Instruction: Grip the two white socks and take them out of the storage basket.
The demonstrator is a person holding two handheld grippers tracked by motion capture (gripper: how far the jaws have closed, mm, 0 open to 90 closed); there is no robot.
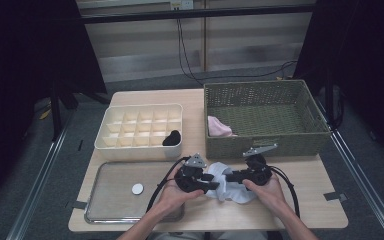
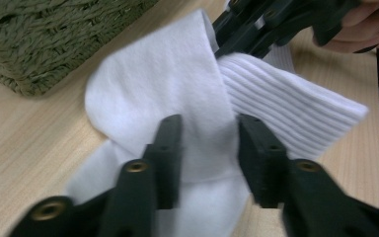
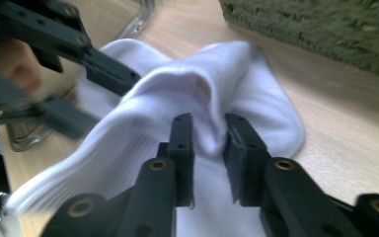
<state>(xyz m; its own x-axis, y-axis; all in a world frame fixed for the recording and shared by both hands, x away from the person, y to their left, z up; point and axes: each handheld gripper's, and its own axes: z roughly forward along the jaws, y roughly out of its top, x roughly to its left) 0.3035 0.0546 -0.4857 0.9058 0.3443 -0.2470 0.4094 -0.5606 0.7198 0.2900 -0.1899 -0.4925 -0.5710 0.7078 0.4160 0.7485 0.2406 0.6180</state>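
Wooden table [image 1: 325,175] carries divided box [image 1: 140,131], green basket [image 1: 265,117], metal tray [image 1: 111,192], white sock [image 1: 230,184], possibly two.

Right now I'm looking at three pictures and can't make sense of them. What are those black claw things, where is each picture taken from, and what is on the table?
There is no robot arm here. A person holds a hand-worked tool with two black jaws in each hand: the left gripper and the right gripper.

The high view looks down from above the person's side of the table. The other two pictures come from small cameras riding on each gripper and looking along its jaws.

On the table lie a white sock, a green woven basket with a pink cloth inside, a cream divided box with a dark bundle in one corner compartment, and a metal tray bearing a small white disc.

Both grippers work on the sock. Each has sock fabric between its jaws, but whether the pads press on it is unclear.
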